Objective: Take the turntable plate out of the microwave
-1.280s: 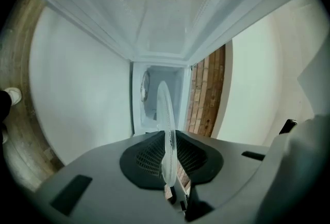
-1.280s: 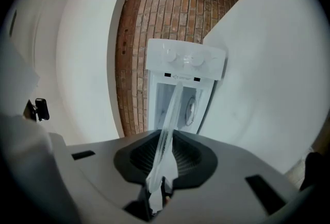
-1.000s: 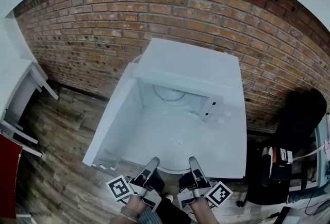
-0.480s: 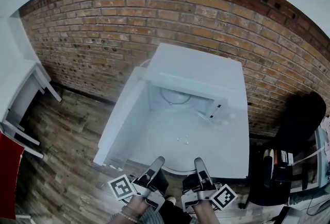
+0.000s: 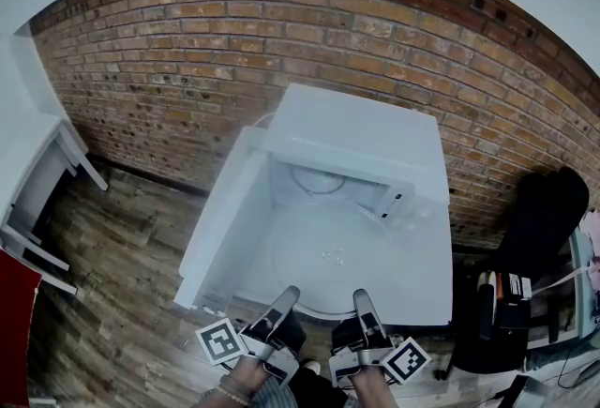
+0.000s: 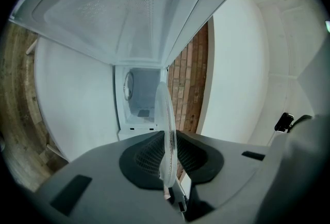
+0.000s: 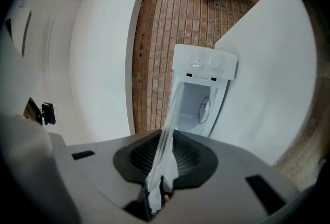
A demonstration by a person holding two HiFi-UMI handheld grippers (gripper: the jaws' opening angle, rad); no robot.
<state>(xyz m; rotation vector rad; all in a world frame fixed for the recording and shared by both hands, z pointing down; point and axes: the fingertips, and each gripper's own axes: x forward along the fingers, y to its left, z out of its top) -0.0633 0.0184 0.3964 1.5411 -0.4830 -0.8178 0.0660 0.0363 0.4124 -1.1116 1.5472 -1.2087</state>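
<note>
Turntable plate (image 5: 330,256), pinched at its near rim by the jaws of the left gripper (image 5: 287,294) and right gripper (image 5: 362,297). Since a second ago it has been raised slightly, clear of the microwave (image 5: 375,129) front opening. Removal is judged nearly complete.

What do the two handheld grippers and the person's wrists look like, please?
The left gripper and right gripper are both grey, with long tapering jaws and black ribbed pads. Each carries a white cube printed with black square markers. A bracelet circles the left wrist.
</note>
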